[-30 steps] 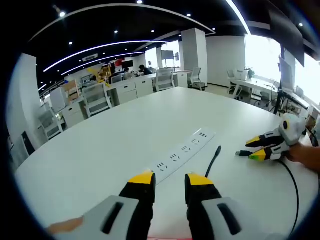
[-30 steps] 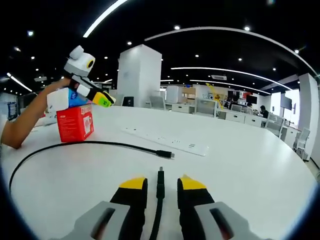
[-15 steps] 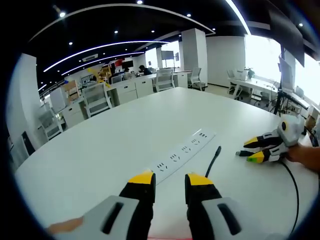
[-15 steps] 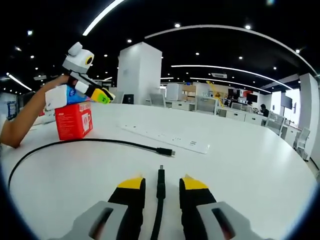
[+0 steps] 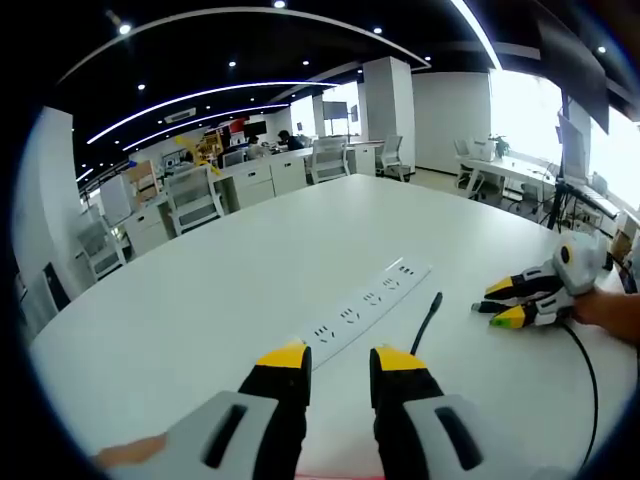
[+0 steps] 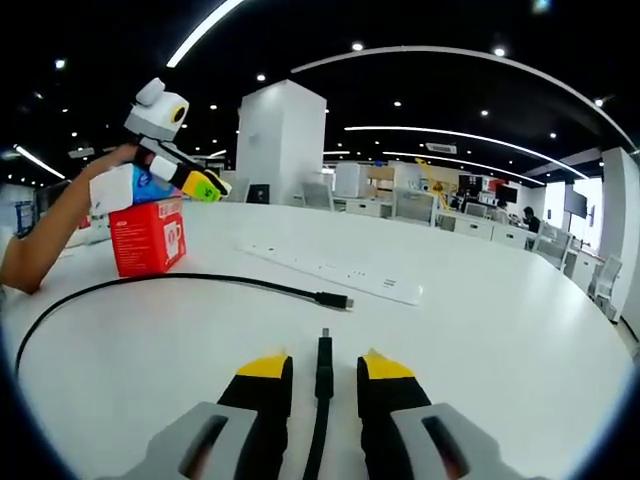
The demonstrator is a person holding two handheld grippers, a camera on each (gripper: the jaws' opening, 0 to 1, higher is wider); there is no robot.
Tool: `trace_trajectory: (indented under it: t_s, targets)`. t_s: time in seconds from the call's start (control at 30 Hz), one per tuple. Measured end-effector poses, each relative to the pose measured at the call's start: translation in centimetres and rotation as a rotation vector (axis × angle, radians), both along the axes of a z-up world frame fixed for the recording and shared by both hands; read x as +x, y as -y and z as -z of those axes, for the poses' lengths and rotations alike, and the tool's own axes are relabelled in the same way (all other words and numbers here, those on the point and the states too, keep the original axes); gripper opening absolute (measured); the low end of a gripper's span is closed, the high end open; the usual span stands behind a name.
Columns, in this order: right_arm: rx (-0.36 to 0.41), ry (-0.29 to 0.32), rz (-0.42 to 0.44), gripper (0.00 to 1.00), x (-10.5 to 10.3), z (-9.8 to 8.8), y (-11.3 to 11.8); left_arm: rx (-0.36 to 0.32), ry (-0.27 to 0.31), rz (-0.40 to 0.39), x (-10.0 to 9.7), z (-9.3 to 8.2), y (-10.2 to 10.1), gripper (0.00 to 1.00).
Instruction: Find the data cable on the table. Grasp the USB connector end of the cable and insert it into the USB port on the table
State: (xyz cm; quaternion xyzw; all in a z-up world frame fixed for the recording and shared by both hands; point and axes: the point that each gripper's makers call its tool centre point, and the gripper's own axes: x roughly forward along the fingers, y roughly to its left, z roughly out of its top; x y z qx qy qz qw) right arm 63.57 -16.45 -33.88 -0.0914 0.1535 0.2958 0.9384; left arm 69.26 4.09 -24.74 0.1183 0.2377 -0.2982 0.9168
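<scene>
Left gripper view: the left gripper (image 5: 335, 365) hovers low over the white counter (image 5: 230, 290), jaws spread with a clear gap, nothing between them. Just beyond the tips lies the white power strip (image 5: 365, 310), running diagonally away. Right of the strip is one black plug end of the data cable (image 5: 428, 318), lying free on the counter. Further right, the right gripper (image 5: 500, 303) comes in from the edge, held by a hand (image 5: 610, 310), with a dark connector poking out between its yellow-green tips; cable trails back under it toward the bottom right.

Right gripper view: at far left a red box (image 6: 148, 236) stands on the counter (image 6: 500, 330), with the left gripper (image 6: 205, 186) raised above it, held by a person's arm (image 6: 45, 245). The data cable (image 6: 150, 282) loops from the left edge across to a small plug end near the power strip (image 6: 335, 272), just short of it, not touching. The right gripper (image 6: 322, 368) sits at bottom centre, jaws a little apart with the cable's other connector (image 6: 324, 352) standing between them; cannot tell whether the jaws actually pinch it.
</scene>
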Motion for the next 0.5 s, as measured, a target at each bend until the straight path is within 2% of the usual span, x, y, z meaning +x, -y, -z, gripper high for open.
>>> trace_trajectory:
  t_s: [0.5]
  targets:
    - [0.016,-0.022,-0.009,0.26,-0.16,0.45,-0.44,0.001,0.000,-0.001,0.01,-0.01,-0.05,0.24]
